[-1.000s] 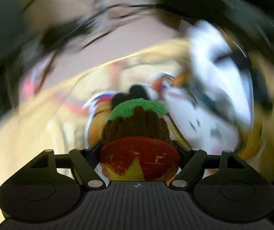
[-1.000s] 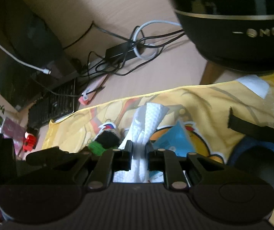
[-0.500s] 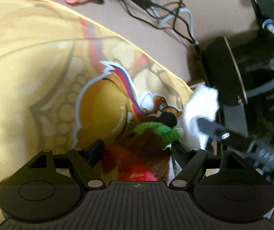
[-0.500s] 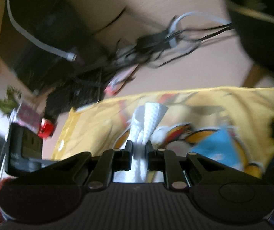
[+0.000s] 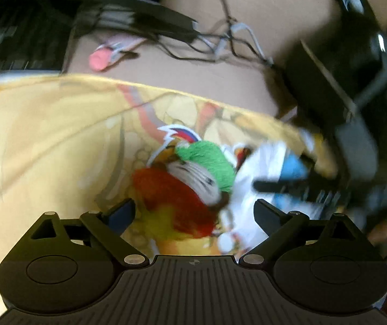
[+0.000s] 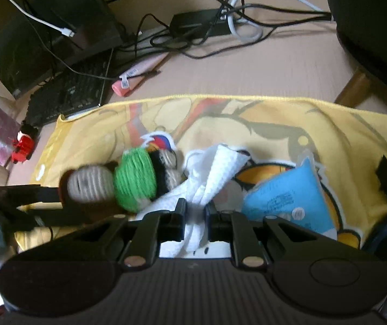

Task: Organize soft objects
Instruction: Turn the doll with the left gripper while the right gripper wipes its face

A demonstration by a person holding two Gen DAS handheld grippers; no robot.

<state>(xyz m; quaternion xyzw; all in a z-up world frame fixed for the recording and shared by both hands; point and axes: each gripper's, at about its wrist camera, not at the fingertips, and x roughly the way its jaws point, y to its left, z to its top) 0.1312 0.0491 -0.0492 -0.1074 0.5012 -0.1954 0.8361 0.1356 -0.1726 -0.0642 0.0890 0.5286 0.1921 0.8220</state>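
Observation:
A crocheted burger toy (image 5: 182, 187), with red, brown, beige and green layers, lies on the yellow printed cloth (image 5: 44, 135). My left gripper (image 5: 193, 212) is open, its fingers standing wide on either side of the toy without pressing it. The right wrist view shows the same toy (image 6: 112, 181) at left, with the left gripper's dark fingers (image 6: 31, 195) beside it. My right gripper (image 6: 194, 210) is shut on a white waffle cloth (image 6: 215, 170) that bunches up between its fingers. A blue packet (image 6: 288, 197) lies just right of the white cloth on the yellow cloth (image 6: 274, 113).
Behind the yellow cloth are a pink tube (image 6: 136, 78), a tangle of cables with a power brick (image 6: 201, 24), a black keyboard (image 6: 69, 97) and a small red figure (image 6: 23, 146). A large black rounded object on a wooden leg (image 6: 369, 27) stands at back right.
My left gripper has opened and let the burger toy go onto the yellow cloth. The right gripper stays shut on the white cloth and has come lower and closer to the toy.

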